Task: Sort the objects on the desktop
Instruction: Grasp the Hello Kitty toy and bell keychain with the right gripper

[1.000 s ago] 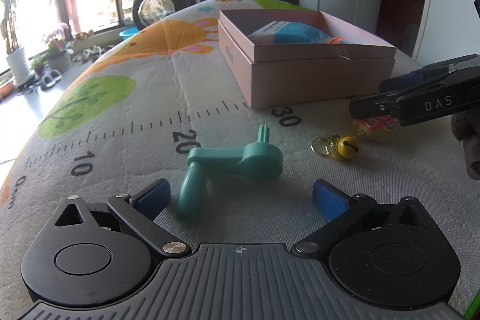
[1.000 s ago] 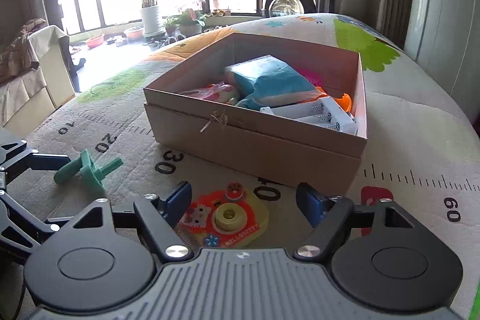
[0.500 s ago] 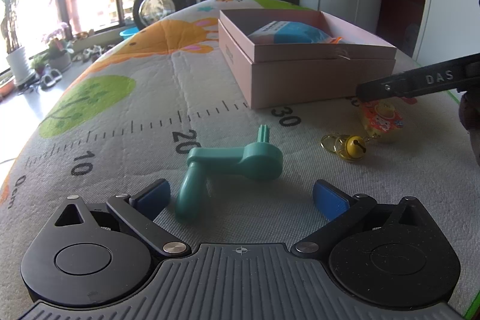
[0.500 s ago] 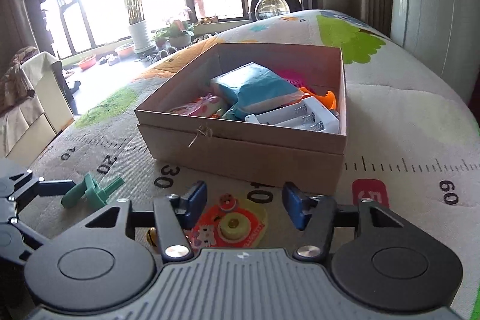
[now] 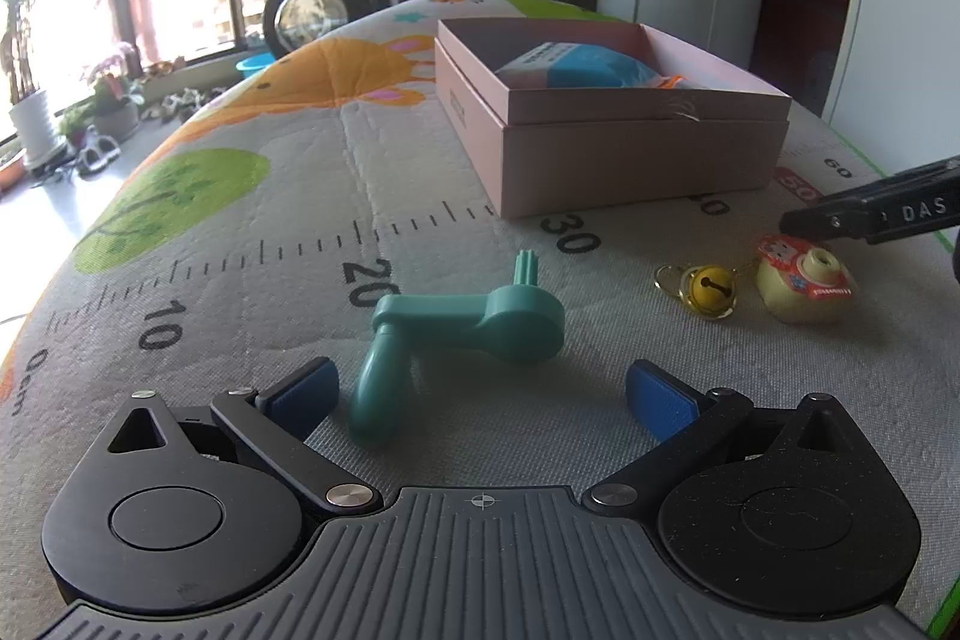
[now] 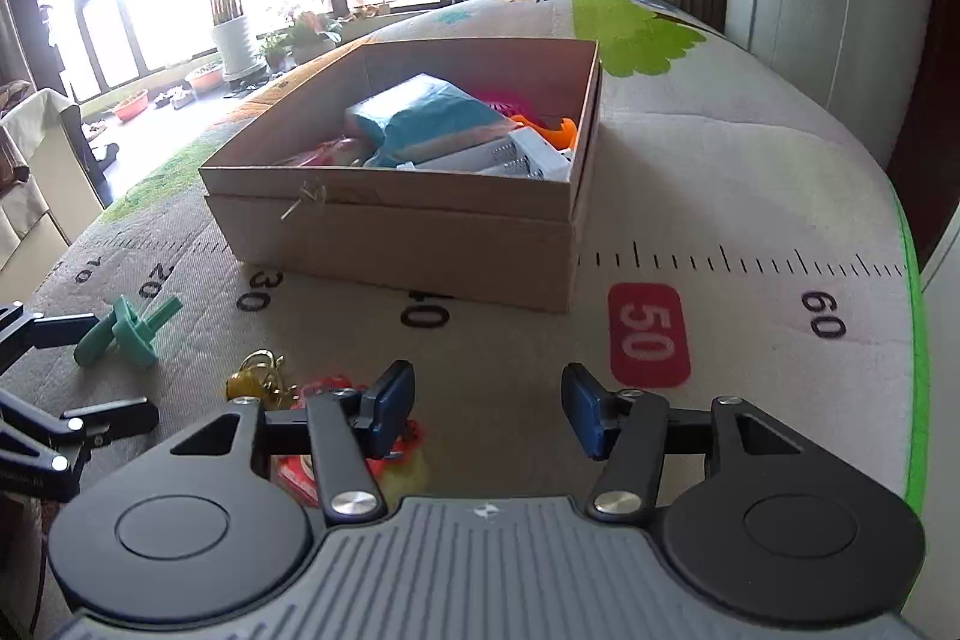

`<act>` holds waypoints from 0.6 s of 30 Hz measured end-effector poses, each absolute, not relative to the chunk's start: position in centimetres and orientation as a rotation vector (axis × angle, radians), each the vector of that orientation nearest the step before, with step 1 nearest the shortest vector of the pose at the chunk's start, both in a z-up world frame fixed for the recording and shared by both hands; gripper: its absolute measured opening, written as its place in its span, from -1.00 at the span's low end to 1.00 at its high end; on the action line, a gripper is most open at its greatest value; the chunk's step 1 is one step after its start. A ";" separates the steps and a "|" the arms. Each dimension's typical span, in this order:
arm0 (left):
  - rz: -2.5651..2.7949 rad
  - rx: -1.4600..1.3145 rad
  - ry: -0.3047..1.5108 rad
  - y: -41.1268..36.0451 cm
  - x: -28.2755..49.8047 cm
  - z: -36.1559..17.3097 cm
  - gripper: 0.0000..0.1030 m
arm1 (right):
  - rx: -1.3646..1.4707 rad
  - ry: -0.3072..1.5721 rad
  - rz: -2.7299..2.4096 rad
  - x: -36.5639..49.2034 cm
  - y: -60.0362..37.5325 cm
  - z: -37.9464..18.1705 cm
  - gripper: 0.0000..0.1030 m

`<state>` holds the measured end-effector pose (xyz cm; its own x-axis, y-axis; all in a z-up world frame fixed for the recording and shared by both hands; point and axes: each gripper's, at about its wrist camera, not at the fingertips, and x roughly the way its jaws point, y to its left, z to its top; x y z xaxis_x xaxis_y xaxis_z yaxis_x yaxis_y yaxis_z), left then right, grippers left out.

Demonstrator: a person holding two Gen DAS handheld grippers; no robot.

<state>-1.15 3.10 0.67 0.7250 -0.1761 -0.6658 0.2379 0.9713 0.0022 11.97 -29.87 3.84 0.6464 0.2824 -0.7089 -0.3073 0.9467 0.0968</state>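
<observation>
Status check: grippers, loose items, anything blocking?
Left gripper open, teal plastic crank handle between its fingers. Right gripper open, empty. Yellow camera-shaped keychain toy loose on mat. Pink cardboard box path unobstructed.

I see a teal plastic crank handle (image 5: 465, 334) lying flat on the mat near the 20 mark. To its right a yellow bell on a gold ring (image 5: 708, 287) lies beside a cream-and-red toy camera charm (image 5: 804, 286). Beyond them sits the open pink box (image 5: 636, 154), holding a blue packet (image 6: 432, 121), a white battery holder (image 6: 516, 157) and orange and pink pieces.
</observation>
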 end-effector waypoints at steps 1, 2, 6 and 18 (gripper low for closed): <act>-0.229 0.090 0.725 3.1 -1.2 0.7 1.00 | -0.030 0.802 0.344 11.5 -30.2 3.8 0.10; -0.229 0.088 0.725 3.1 -1.2 0.7 1.00 | -0.025 0.802 0.348 11.1 -30.3 3.9 0.12; -0.229 0.088 0.725 3.1 -1.2 0.7 1.00 | 0.015 0.764 0.365 9.3 -30.5 4.5 0.55; -0.230 0.088 0.724 3.1 -1.2 0.7 1.00 | -0.184 0.723 0.470 6.3 -26.8 3.6 0.69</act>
<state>-1.15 3.11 0.66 0.7250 -0.1777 -0.6654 0.2382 0.9712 0.0001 6.29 -26.85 3.57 0.6515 0.3493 -0.6734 -0.4740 0.8805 -0.0018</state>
